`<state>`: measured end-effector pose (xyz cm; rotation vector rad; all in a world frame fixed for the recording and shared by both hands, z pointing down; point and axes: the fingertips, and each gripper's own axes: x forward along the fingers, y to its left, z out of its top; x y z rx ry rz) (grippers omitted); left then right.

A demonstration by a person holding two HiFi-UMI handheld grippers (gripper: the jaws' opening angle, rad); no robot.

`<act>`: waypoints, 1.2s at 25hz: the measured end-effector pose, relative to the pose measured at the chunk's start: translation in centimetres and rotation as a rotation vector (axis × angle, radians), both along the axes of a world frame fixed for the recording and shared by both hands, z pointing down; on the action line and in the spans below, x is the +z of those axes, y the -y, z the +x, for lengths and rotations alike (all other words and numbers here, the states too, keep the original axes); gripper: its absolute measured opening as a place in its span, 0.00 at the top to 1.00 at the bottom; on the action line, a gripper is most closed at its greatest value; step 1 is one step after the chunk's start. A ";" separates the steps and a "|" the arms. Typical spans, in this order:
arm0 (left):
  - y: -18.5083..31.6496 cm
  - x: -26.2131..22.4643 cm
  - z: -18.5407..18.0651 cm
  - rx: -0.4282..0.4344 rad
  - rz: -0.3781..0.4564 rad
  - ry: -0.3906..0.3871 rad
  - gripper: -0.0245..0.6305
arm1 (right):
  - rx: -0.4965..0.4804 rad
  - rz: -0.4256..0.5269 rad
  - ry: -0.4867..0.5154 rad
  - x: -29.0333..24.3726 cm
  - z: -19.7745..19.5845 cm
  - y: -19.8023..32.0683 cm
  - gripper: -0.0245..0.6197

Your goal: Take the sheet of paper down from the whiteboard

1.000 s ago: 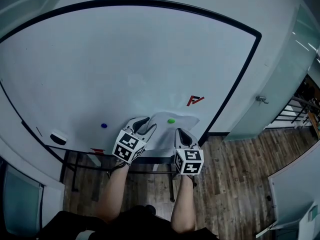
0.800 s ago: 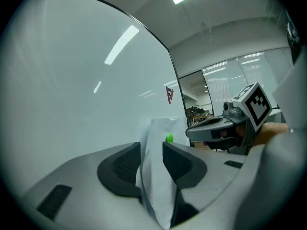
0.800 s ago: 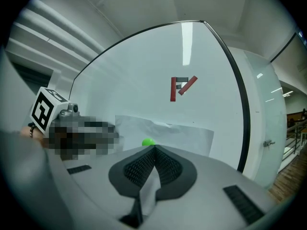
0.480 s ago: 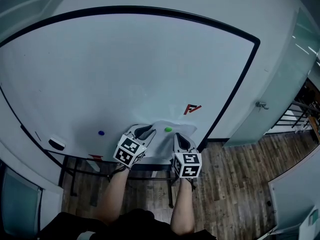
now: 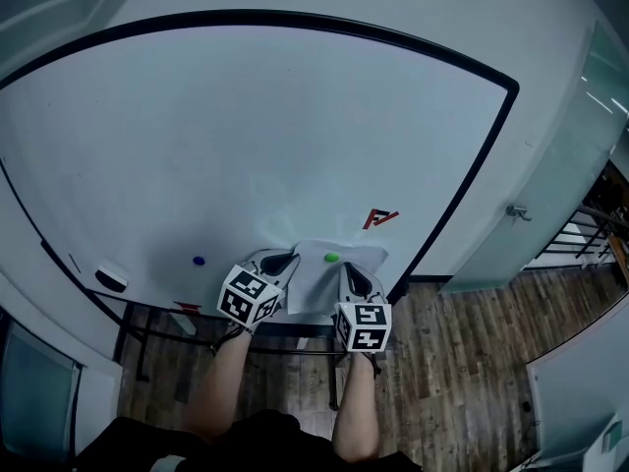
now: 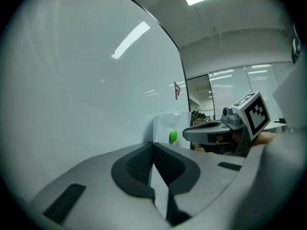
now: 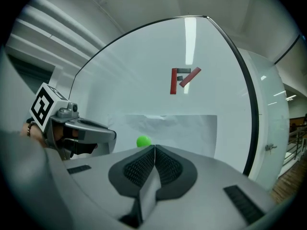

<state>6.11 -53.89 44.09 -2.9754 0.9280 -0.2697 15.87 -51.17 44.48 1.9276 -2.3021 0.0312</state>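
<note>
**Left gripper [image 6: 153, 147] closing on the sheet of paper [image 5: 316, 281]**

The left gripper's jaws, standing wide apart 1 second ago, are just finishing closing. They are now pressing together on the sheet's left edge, with a pale strip of paper showing between the pads.

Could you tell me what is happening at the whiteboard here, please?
A person is working at a large whiteboard with tongs in each hand. The right tongs are clamped on the lower part of a white sheet of paper, and the left tongs have just closed on the same sheet beside them. The sheet is not down yet: a round green magnet pins it to the board.
</note>
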 end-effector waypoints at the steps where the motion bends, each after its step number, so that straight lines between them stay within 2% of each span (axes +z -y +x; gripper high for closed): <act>1: 0.0 0.0 0.0 0.000 0.000 -0.003 0.93 | 0.002 0.003 -0.009 -0.1 -0.1 0.0 0.92; 5: 0.1 0.0 0.0 -0.001 0.000 -0.016 0.93 | 0.000 0.018 -0.037 -0.3 -0.8 0.1 0.92; 12: -0.2 0.1 -0.1 0.010 -0.004 -0.026 0.93 | -0.016 0.030 -0.011 -0.4 -1.3 0.3 0.91; 13: -0.3 0.1 -0.1 0.011 -0.004 -0.028 0.93 | -0.024 0.028 -0.011 -0.4 -1.5 0.4 0.88; 15: -0.3 0.1 -0.2 0.011 -0.006 -0.035 0.93 | -0.042 0.021 -0.014 -0.3 -2.0 0.6 0.72; 16: -0.3 0.1 -0.3 0.011 -0.007 -0.038 0.93 | -0.047 0.020 -0.020 -0.3 -2.2 0.7 0.70; 23: -0.2 0.1 -0.8 0.027 -0.037 -0.079 0.93 | -0.049 0.025 -0.060 -0.4 -3.3 1.2 0.70; 30: -0.4 0.1 -0.8 0.053 -0.036 -0.083 0.93 | 0.026 0.046 -0.122 -0.6 -4.1 1.7 0.70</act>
